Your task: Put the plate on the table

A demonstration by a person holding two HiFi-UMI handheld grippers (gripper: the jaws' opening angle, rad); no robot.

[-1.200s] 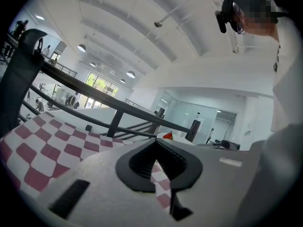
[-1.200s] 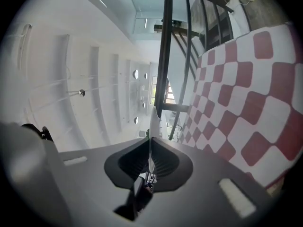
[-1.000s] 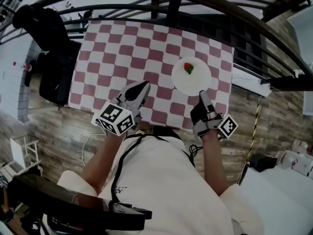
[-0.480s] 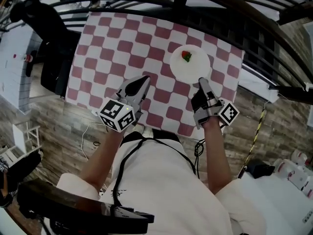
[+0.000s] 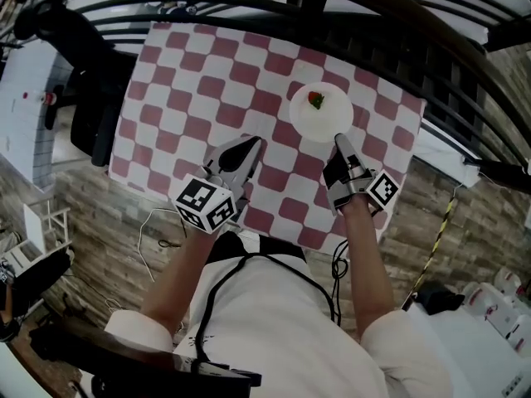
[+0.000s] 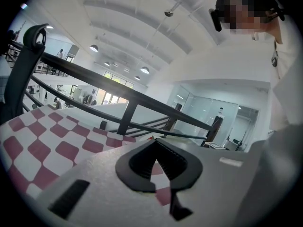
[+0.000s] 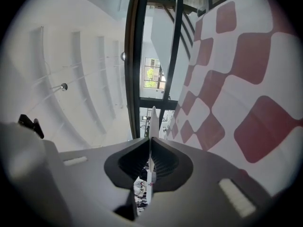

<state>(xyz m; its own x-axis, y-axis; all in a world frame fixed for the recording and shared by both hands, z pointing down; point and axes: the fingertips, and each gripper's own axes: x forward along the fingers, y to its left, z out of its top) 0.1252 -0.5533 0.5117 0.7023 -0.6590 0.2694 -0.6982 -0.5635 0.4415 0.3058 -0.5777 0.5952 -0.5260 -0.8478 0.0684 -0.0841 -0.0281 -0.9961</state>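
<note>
A round white plate (image 5: pixel 321 113) carrying a small red and green piece of food (image 5: pixel 316 99) is over the right part of the red-and-white checkered table (image 5: pixel 207 81). My right gripper (image 5: pixel 338 139) is shut on the plate's near rim. In the right gripper view the thin white rim (image 7: pixel 152 122) runs edge-on between the closed jaws of that right gripper (image 7: pixel 150 138). Whether the plate touches the cloth I cannot tell. My left gripper (image 5: pixel 246 149) hovers over the table's near edge, shut and holding nothing. In its own view the left gripper (image 6: pixel 154 143) has its pads meeting at the tip.
A black metal railing (image 5: pixel 373 23) runs along the table's far side. A black chair (image 5: pixel 83 98) stands at the table's left end. Wood-pattern floor (image 5: pixel 108 206) lies in front of the table. The checkered cloth shows left of the plate.
My right gripper has carried the plate a little farther in from the table's right edge. The left gripper has shifted slightly forward over the near edge. Both stay closed.
</note>
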